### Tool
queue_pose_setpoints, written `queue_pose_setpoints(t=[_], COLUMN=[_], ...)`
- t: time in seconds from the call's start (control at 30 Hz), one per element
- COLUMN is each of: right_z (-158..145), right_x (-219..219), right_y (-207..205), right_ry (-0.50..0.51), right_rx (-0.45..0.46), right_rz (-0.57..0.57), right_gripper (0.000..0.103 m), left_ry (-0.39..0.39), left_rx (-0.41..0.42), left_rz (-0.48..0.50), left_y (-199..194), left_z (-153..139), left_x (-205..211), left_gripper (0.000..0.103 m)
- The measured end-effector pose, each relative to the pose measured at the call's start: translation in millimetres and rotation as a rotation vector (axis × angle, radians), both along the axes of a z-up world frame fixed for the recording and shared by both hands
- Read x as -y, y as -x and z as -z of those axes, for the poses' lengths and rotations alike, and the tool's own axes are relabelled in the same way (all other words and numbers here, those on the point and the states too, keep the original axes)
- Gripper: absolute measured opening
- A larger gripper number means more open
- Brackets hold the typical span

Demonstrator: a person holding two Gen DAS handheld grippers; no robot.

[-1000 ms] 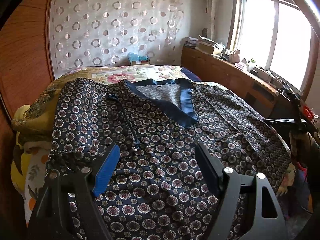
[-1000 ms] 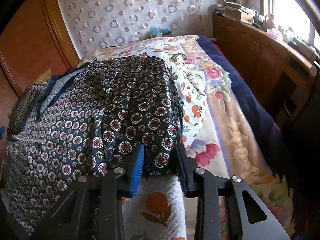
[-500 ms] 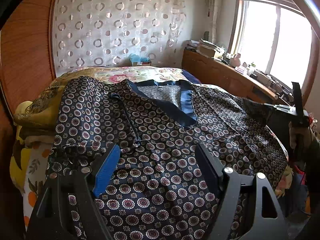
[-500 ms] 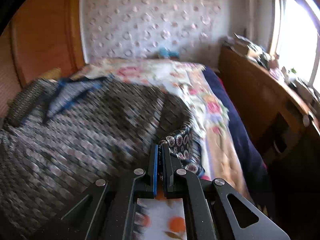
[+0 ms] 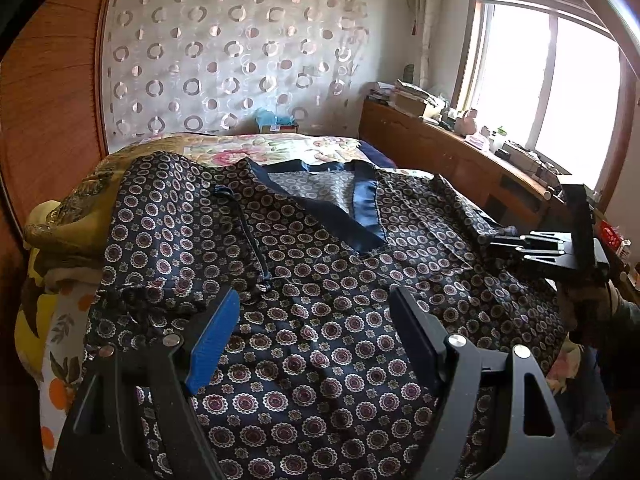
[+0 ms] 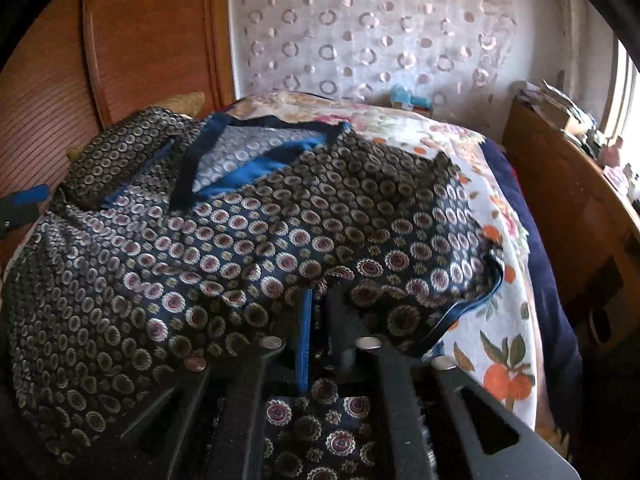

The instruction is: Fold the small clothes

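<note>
We see the patterned robe [image 5: 320, 288] spread on the bed [image 6: 492, 320]. It looks thin, soft and slippery, so we take its hem. The right gripper [image 6: 318, 320], its fingers just opening, has cloth between them; the left gripper [image 5: 316, 340] is released above it.

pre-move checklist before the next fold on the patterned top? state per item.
1. Right gripper has fabric of the patterned top between its fingers: ok, though jaws have just been opening, so whether the pads press it: cannot tell.
2. Left gripper open with nothing between its fingers, over the top's lower part: ok.
3. Right-side edge lifted and carried inward over the body: ok.
4. Blue neckline lying flat: ok.
5. Left side smooth: not ok, wrinkled near the left finger.
6. Bedspread clear along the right edge: ok.
</note>
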State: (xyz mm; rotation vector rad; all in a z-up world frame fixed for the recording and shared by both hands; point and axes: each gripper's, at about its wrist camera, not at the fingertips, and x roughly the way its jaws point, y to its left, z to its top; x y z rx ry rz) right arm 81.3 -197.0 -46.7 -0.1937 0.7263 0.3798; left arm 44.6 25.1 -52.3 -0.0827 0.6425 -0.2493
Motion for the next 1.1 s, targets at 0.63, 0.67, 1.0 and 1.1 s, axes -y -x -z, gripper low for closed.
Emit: queue_pose_setpoints(t=[0.63, 0.67, 1.0, 1.1], right_z=[14.3, 17.6, 22.3, 22.7], right_x=[81.3, 81.0, 70.3, 75.6], right_y=[-55.0, -60.4, -92.6, -92.9], right_ry=[-0.094, -0.09, -0.013, -0.045], right_rx=[-0.078, -0.089, -0.086, -0.09], right_rz=[0.263, 0.265, 0.238, 0.208], right_gripper=[0.05, 0.05, 0.009, 0.004], left_ry=[0.004, 0.004, 0.007, 0.011], left_rx=[-0.01, -0.011, -0.015, -0.011], left_rz=[0.026, 0.026, 0.028, 0.024], left_y=[2.1, 2.0, 2.3, 3.6], left_z=[4.2, 4.5, 6.7, 6.3], left_x=[13.5, 13.6, 14.2, 13.6], left_gripper=[0.078, 0.078, 0.078, 0.078])
